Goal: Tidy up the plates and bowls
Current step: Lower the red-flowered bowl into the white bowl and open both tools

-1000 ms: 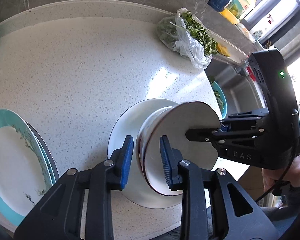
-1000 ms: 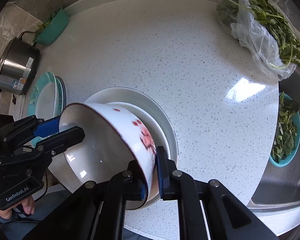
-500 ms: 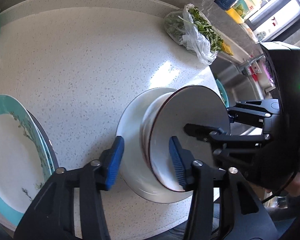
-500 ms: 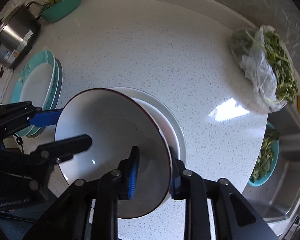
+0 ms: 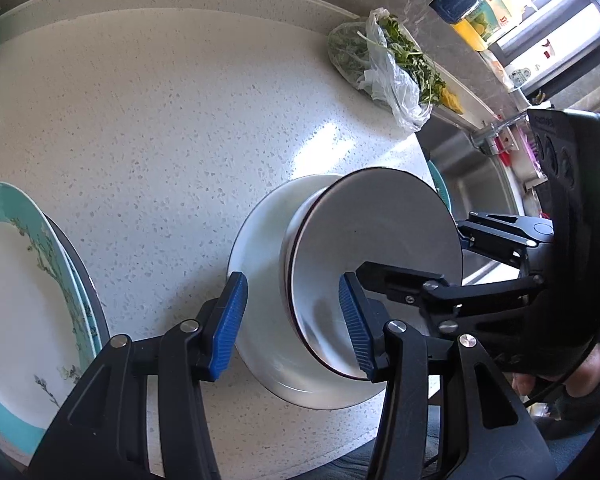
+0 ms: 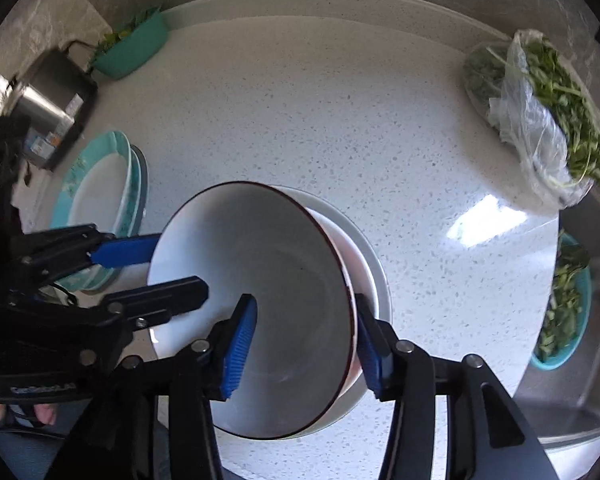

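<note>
Plastic bag of greens (image 6: 548,120) at countertop (image 6: 340,100) right edge; teal basket of greens (image 6: 130,50) and steel cooker (image 6: 52,96) at far-left corner; teal colander (image 6: 564,320) in sink (image 6: 580,420).

On the table (image 6: 340,120): one red-rimmed bowl (image 6: 268,280) on one white plate (image 6: 374,276); left of it, a stack of teal-rimmed plates (image 6: 100,192), number unclear; two teal colanders of greens (image 6: 568,312) (image 6: 134,50); one bag of greens (image 6: 540,116).

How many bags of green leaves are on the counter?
1: a clear plastic bag of greens lies at the far right of the counter, near the sink. Other greens sit in teal baskets, not bags.
</note>
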Demonstrator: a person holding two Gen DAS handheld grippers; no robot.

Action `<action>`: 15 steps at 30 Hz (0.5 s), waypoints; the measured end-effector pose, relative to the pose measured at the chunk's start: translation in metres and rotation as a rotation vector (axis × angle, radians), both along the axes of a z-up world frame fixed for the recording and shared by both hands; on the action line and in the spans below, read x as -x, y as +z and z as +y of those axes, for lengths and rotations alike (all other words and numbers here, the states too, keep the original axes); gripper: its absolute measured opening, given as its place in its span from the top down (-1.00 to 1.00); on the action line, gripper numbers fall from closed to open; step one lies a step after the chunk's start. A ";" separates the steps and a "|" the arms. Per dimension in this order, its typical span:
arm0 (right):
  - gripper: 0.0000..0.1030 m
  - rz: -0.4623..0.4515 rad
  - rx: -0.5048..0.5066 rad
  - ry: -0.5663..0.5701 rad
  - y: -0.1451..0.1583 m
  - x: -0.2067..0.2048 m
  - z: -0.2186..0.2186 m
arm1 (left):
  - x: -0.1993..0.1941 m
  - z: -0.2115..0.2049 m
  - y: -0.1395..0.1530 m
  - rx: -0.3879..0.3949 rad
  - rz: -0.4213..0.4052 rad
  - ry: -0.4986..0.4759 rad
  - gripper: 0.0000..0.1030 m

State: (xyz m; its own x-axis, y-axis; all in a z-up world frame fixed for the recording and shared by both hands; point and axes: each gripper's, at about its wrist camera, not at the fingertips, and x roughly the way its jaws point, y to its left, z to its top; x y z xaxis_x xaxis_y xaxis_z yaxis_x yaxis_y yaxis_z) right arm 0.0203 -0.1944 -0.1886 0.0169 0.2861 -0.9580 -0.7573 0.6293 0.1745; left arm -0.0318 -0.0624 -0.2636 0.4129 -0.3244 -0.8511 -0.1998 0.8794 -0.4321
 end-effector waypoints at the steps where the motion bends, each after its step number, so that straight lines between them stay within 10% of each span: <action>1: 0.00 0.008 -0.006 -0.001 0.000 -0.002 -0.001 | 0.000 0.000 -0.001 0.005 0.002 0.003 0.11; 15: -0.40 0.168 -0.135 -0.007 0.006 -0.013 -0.022 | -0.002 0.002 -0.004 0.030 0.002 0.022 0.11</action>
